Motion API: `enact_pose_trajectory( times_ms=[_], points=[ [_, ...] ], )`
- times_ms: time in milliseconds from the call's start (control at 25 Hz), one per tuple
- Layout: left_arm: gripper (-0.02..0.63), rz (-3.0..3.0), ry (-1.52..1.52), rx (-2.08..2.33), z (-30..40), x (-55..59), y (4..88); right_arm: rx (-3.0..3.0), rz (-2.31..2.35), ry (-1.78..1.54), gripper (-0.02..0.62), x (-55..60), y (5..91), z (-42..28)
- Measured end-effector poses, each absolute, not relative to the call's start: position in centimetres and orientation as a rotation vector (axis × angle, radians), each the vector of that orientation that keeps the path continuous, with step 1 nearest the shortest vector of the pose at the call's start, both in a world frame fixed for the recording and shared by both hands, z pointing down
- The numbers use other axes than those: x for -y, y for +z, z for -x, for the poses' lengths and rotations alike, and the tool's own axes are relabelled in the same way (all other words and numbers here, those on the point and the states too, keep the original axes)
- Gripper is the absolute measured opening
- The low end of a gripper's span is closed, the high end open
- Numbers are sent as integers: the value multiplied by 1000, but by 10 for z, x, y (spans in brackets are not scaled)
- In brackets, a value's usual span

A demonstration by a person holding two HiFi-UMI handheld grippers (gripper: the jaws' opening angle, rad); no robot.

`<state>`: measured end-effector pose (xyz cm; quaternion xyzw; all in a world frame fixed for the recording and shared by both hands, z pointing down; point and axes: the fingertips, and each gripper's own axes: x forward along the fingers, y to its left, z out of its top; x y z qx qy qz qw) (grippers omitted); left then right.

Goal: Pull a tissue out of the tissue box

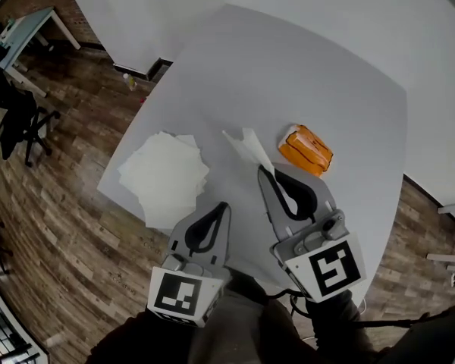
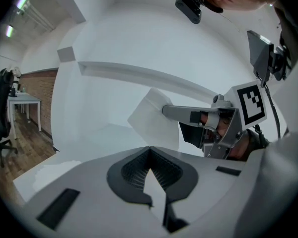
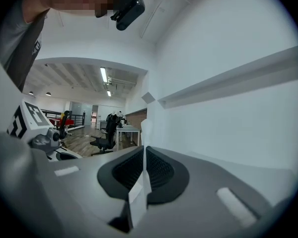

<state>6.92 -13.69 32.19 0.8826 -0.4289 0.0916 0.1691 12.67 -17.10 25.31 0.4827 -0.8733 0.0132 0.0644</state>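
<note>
Head view: right gripper (image 1: 262,171) has its fingers pinched on a white tissue (image 1: 250,146). The sheet sticks out past the tips, over the counter (image 1: 326,67). The orange tissue pack (image 1: 305,149) lies just right of it, and I see no contact between the two, so I read the tissue as already out. Left gripper (image 1: 224,205) is near my body with its tips together and nothing showing past them. A pile of loose tissues (image 1: 163,177) lies on the counter to the left.

Left gripper view: fingers meet at the tip, and the white gap behind them looks like counter rather than paper. The tissue (image 2: 151,118) hangs limp from the right gripper's tips.

Right gripper view: the pads are pressed on a folded strip of tissue (image 3: 139,192), with a sliver showing beyond the tips.

Handling, my call:
- The sheet is nearly weightless, soft and thin, and tears if jerked or twisted. Pinch it near an edge or corner with a light, steady pull.
- The pack looks soft and light, so it likely slides or lifts with the pull. I'd pin it with the free left gripper.
</note>
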Motion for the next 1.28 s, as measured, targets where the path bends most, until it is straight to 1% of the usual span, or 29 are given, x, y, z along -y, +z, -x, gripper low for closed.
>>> enact_pose_trajectory(
  times_ms=[160,320,480,680,760,840,1080,1200,1280],
  points=[
    [0,-2506,245,1289,-17,148,314,2598,-1425,26,8,188,268,-83],
    [0,-2449,282,1355,55,168,330,2531,-1440,-51,8,217,295,-32],
    [0,-2401,370,1368,120,185,355,2455,-1443,14,8,238,345,20],
    [0,-2355,400,1393,172,204,376,2369,-1321,98,12,256,416,79],
    [0,-2347,410,1400,185,207,380,2384,-1235,171,37,254,441,102],
    [0,-2350,413,1404,194,208,381,2394,-1160,244,82,247,460,119],
    [0,-2370,400,1378,194,203,380,2415,-1048,397,204,218,475,130],
    [0,-2389,394,1350,182,196,385,2426,-1043,446,229,202,477,121],
    [0,-2397,391,1345,174,192,387,2439,-1077,450,229,194,472,110]
  ],
)
